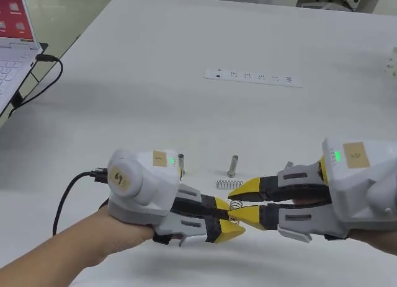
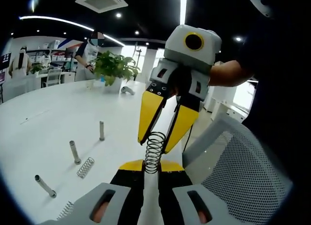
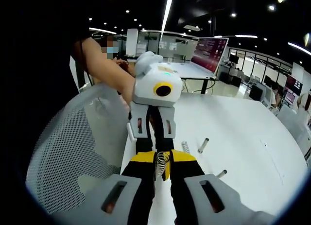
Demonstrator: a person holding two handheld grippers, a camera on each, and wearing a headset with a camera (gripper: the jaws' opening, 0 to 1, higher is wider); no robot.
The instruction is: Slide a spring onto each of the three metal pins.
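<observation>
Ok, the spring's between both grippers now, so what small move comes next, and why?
Probably close the right gripper on the spring. The left gripper pinches one end, while the right fingers straddle its free end, apart. The three pins on the table are bare, so a handover seems due first.

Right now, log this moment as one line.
left gripper: shut on held spring | right gripper: jaws astride its other end, grip unclear | table: loose spring, three bare pins

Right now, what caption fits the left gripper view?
Left gripper holds a spring, right gripper's jaws flanking its tip; three bare pins nearby.
</observation>
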